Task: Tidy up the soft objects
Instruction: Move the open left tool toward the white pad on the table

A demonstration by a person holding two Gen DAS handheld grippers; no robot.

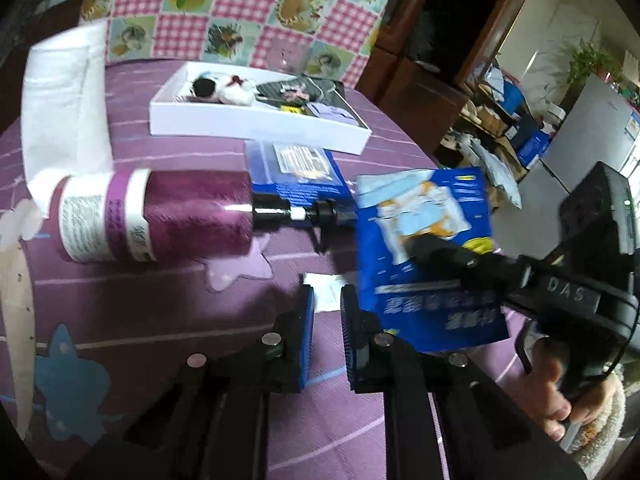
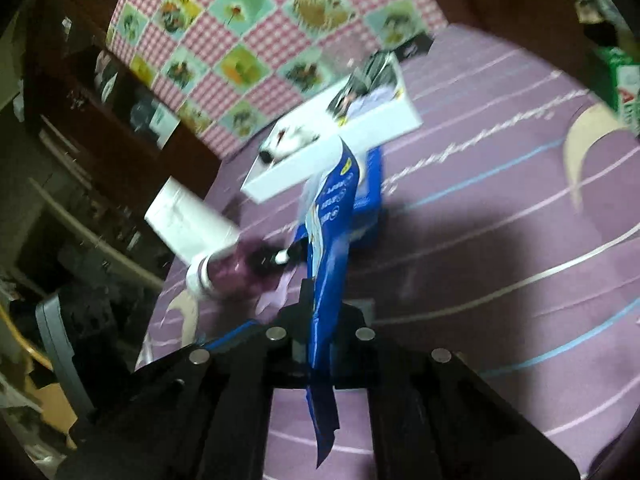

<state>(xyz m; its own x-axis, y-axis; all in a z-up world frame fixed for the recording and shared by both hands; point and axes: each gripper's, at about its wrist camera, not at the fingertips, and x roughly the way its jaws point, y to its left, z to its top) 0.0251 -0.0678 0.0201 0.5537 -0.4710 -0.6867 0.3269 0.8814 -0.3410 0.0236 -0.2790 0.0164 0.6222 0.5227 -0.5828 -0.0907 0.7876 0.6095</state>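
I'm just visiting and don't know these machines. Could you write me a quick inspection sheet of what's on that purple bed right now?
Surface: purple bedspread with pale stripes and star patches.
Job's things: blue packet held off the bed, pinched by the right gripper; white box behind it holds small soft items and dark packets.
Clutter: purple bottle lying on its side; second blue packet flat in front of the box; white cloth; small white slip.
Grippers: left gripper low over the bed, jaws apart, empty.
Cables: thin black wire on the right handle.
Surroundings: checked quilt, dark wooden cabinet.
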